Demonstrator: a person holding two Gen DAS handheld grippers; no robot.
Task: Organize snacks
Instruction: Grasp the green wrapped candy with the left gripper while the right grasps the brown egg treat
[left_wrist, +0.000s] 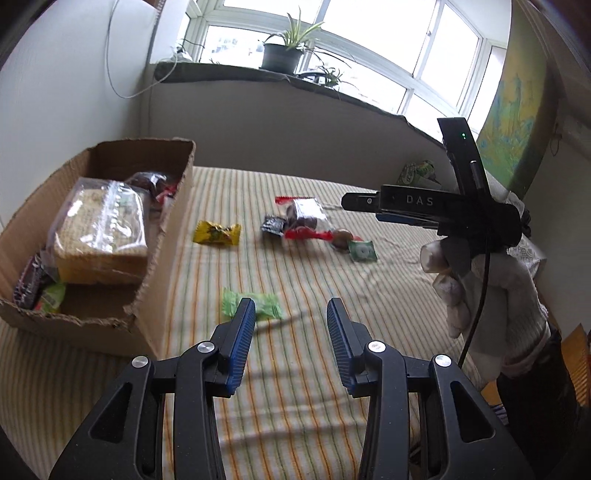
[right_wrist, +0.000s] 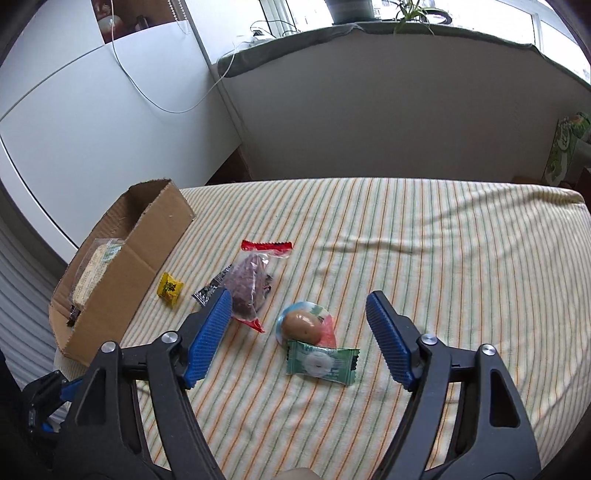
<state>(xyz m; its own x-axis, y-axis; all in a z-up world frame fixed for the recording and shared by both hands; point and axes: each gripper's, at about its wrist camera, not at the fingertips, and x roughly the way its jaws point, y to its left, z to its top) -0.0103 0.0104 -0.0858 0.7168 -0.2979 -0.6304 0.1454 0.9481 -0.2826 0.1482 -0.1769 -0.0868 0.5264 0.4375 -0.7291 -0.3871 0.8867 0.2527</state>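
Observation:
An open cardboard box (left_wrist: 162, 236) stands at the left on the striped cloth, holding a clear pack of crackers (left_wrist: 99, 229) and small wrapped snacks. Loose on the cloth lie a yellow candy (left_wrist: 217, 233), a light green candy (left_wrist: 255, 304), a black sachet (right_wrist: 210, 290), a dark pack with red ends (right_wrist: 249, 284), a brown egg-shaped snack (right_wrist: 303, 325) and a green mint wrapper (right_wrist: 321, 363). My left gripper (left_wrist: 291, 314) is open and empty, its left fingertip just in front of the light green candy. My right gripper (right_wrist: 299, 310) is open above the egg-shaped snack and the mint wrapper.
The striped cloth (right_wrist: 443, 258) runs to a rounded far edge below a grey wall and a ledge with potted plants (left_wrist: 280, 55). A green packet (right_wrist: 563, 147) stands at the far right. A gloved hand (left_wrist: 480, 280) holds the right gripper's handle. White cupboard fronts stand behind the box.

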